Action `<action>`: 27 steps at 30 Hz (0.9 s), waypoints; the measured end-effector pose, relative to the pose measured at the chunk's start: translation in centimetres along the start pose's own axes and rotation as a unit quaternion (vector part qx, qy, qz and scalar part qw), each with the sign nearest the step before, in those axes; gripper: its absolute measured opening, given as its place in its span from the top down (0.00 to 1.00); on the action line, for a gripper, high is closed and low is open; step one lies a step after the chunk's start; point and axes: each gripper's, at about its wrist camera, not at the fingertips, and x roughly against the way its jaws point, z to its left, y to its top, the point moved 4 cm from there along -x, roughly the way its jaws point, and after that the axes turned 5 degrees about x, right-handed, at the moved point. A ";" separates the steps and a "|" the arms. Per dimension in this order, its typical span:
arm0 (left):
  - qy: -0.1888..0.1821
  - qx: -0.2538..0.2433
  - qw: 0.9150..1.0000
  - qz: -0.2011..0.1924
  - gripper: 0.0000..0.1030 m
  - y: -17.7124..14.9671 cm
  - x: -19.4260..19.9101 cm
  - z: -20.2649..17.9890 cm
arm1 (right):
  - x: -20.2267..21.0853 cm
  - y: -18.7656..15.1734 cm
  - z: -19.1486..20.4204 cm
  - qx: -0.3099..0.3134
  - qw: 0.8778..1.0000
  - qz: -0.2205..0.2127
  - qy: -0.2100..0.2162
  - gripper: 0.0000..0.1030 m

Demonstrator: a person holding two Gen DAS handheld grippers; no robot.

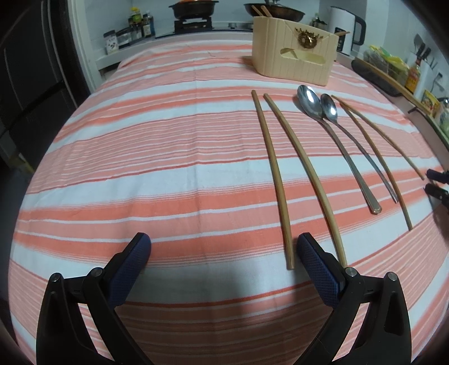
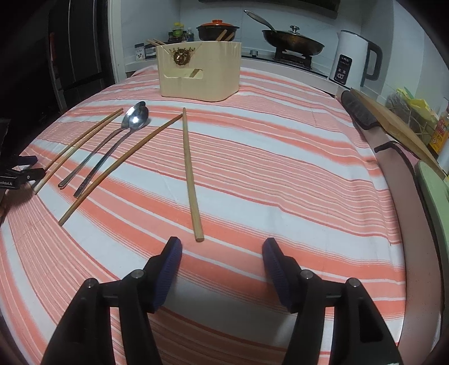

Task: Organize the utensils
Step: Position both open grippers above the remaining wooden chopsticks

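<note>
Chopstick of pale wood (image 2: 191, 179) is lying lengthwise up frame centre, butt end just ahead of right gripper (image 2: 222, 248), whose jaws are standing apart, empty.

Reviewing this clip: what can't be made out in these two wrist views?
- Inside of the beige holder: both views, its walls hide all but a few stick tips.
- Right gripper in the left wrist view: cut off by the edge.
- Left gripper in the right wrist view: likewise.
- Bottle labels: too small.
</note>
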 end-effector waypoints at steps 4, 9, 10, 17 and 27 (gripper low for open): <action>-0.009 -0.036 0.999 -0.005 0.02 -0.1 0.2 -1.6 | -0.1 0.3 1.3 0.029 1.000 -0.001 0.008 0.48; -0.023 -0.032 0.999 -0.005 0.05 -0.1 0.3 -1.7 | -0.5 0.7 1.1 0.022 1.000 0.000 0.017 0.49; -0.023 -0.032 0.999 -0.005 0.05 -0.1 0.3 -1.6 | -0.5 0.7 1.1 0.020 1.000 0.000 0.018 0.49; -0.026 -0.040 0.999 -0.015 0.20 -0.3 0.8 -2.1 | -0.4 0.5 1.2 0.025 1.000 0.000 0.017 0.51; -0.035 -0.053 0.997 -0.032 0.77 -1.1 2.0 -3.2 | -0.2 0.6 1.8 0.027 0.999 -0.002 0.018 0.73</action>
